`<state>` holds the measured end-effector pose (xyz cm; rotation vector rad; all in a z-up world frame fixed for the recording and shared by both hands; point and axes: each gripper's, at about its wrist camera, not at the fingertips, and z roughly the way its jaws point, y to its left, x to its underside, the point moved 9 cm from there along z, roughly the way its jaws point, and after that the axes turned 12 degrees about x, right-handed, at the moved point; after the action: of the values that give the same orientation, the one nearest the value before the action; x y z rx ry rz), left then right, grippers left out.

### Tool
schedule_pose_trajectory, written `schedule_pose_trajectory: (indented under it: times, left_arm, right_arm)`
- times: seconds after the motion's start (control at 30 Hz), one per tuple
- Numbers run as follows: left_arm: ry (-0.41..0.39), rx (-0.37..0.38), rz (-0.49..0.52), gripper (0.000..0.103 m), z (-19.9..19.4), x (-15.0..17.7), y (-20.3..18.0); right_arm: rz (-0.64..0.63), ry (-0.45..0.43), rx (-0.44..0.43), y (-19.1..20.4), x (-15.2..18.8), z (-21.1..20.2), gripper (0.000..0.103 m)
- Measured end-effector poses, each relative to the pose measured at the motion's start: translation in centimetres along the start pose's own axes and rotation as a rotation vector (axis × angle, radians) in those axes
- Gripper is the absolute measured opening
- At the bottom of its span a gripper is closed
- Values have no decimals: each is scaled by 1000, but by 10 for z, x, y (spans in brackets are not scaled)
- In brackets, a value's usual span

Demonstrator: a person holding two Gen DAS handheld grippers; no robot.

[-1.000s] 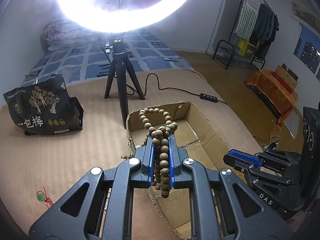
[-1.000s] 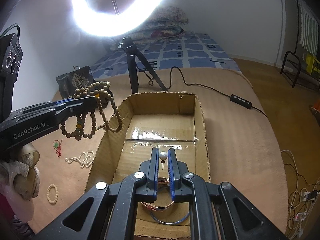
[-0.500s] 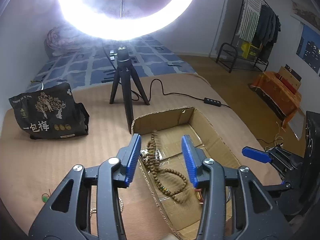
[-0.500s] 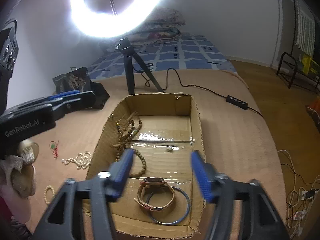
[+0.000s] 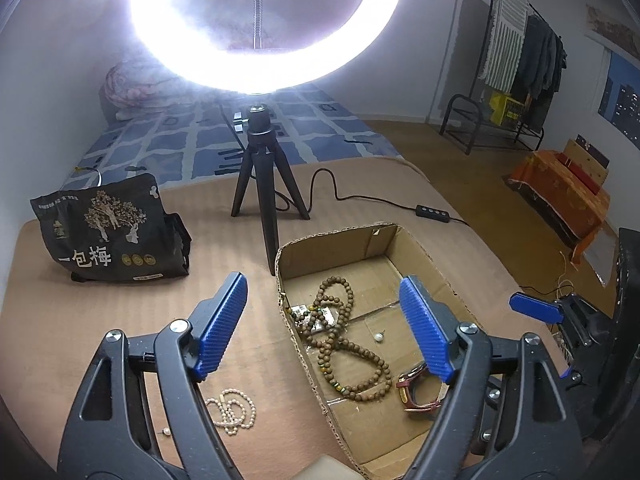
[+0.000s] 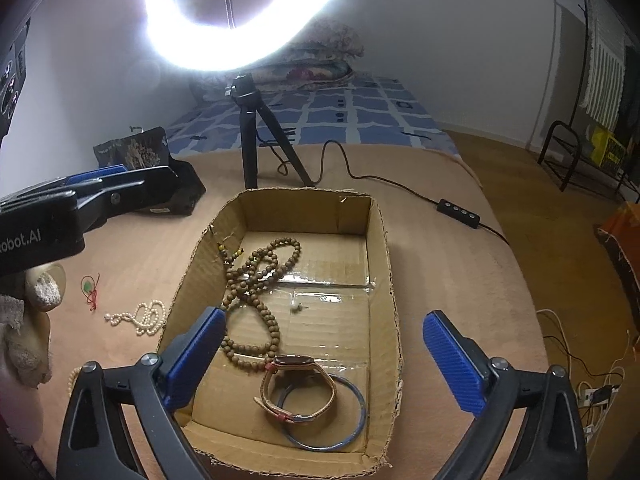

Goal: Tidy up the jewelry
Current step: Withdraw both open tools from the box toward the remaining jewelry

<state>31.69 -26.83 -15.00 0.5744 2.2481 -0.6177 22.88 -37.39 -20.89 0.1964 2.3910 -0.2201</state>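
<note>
An open cardboard box (image 6: 386,264) (image 5: 340,240) sits on the tan bed cover. Inside lie a long wooden bead necklace (image 6: 256,276) (image 5: 344,344), a small pearl stud (image 6: 297,307) (image 5: 378,336), a brown-strapped watch (image 6: 298,388) (image 5: 416,388) and a blue bangle (image 6: 352,420). A white pearl strand (image 6: 140,318) (image 5: 232,408) and a red-corded green pendant (image 6: 90,290) lie on the cover left of the box. My left gripper (image 5: 322,320) is open and empty above the box's left wall. My right gripper (image 6: 324,356) is open and empty above the box's near half.
A ring light on a black tripod (image 5: 262,184) (image 6: 256,140) stands behind the box, its cable and switch (image 6: 458,210) trailing right. A black printed bag (image 5: 108,232) lies at the far left. A small white bead bracelet (image 6: 72,378) lies near the left edge.
Both grippers opened: the left let the wooden bead necklace fall into the box, the right let the pearl stud fall there. Both jaws have spread wider since, and the necklace has settled.
</note>
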Motion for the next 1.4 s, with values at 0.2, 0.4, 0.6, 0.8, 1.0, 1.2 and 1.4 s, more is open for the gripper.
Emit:
schedule_pose_trajectory:
  times: [0.2,0.4,0.6,0.8,1.0,1.2,1.4]
  left_arm:
    - [3,1,-3,81,-2,1,0]
    - [-6,-6,-2,81,-11,2,2]
    - [-26,-15,2,81,-26,-1,3]
    - [-47,-25,6,81,-44,-5,4]
    - [-64,-34,10,81,-68,-6,11]
    - [-65,-51,-11,81,-101,0,40]
    - [-60,-88,-89,81,-135,19,95]
  right_arm:
    - [4,1,9,-3,1,0,101]
    - [16,-1,11,-6,1,-4,101]
    - [12,-11,9,-3,-1,-10,101]
    - [9,-17,9,1,-2,-16,101]
    - [6,-38,7,7,-5,-29,101]
    - [-5,-75,-21,22,-10,-46,101]
    - [-50,-108,-57,49,-14,-59,101]
